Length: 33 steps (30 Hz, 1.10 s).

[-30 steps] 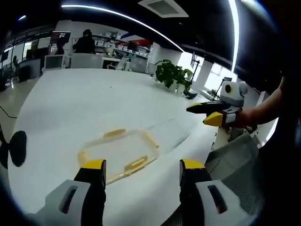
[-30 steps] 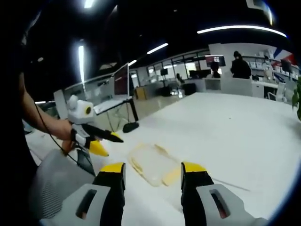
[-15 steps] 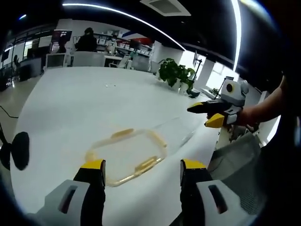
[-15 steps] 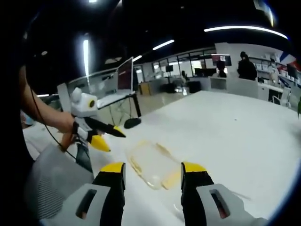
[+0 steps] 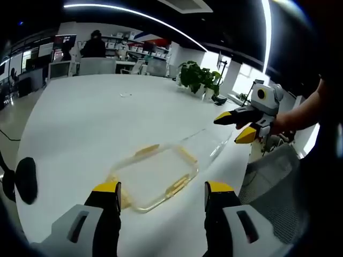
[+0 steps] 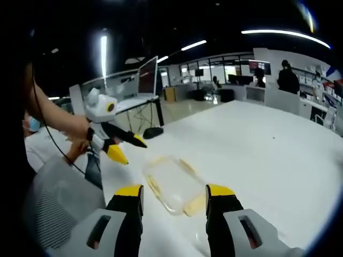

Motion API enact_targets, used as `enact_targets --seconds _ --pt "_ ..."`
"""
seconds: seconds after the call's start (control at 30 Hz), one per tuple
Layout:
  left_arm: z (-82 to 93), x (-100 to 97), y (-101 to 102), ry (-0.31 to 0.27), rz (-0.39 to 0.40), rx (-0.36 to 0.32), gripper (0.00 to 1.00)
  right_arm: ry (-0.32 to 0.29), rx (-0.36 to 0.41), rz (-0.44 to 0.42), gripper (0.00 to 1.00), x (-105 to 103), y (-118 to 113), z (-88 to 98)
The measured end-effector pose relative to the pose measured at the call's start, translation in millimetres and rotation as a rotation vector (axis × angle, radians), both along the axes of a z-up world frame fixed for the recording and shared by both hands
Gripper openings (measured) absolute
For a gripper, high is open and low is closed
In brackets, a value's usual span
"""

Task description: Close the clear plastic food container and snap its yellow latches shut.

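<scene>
L gripper (image 5: 161, 194) jaws apart, holding nothing, just short of the container (image 5: 154, 175), which lies w/ yellow latches (image 5: 177, 187) near the bench (image 5: 96, 118) front edge. R gripper (image 6: 174, 199) likewise agape, empty, above bench edge.

The container (image 5: 155, 175) lies flat on the table (image 5: 91, 123), just ahead of my left gripper (image 5: 162, 194) and between its jaws. My right gripper (image 5: 238, 124) hangs off to the right, above the table's edge. Behind, a plant (image 5: 200, 81) stands past the table's far end.

From my right gripper (image 6: 174, 198), the container (image 6: 172, 184) lies just ahead, my left gripper (image 6: 124, 148) above its left side.
</scene>
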<state>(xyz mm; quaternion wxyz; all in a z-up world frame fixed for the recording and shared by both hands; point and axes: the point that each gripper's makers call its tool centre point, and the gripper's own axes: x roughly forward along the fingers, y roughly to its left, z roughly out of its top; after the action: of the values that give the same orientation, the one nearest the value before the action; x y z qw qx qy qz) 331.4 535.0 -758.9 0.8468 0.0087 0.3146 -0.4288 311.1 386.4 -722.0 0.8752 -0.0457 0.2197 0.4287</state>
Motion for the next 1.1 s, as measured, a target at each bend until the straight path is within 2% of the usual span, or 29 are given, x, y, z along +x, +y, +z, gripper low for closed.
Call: enact_targets --seconds 0.27,0.5,0.63,1.1 --pt "-0.2 6.7 4.6 0.006 -0.023 0.011 0.63 0.007 -0.022 0.016 0.46 4.7 -1.3 -1.7" --pt "-7.9 7.1 9.2 0.005 -0.072 0.052 0.63 0.008 -0.056 0.037 0.46 5.8 -0.6 -6.3" --pt "-9.9 7.0 9.7 0.023 -0.086 0.052 0.63 0.011 -0.079 0.066 0.47 4.3 1.6 -8.8" --pt "-24.7 14.7 19.8 0.014 -0.178 0.132 0.62 0.021 -0.166 0.119 0.46 10.4 8.4 -21.1"
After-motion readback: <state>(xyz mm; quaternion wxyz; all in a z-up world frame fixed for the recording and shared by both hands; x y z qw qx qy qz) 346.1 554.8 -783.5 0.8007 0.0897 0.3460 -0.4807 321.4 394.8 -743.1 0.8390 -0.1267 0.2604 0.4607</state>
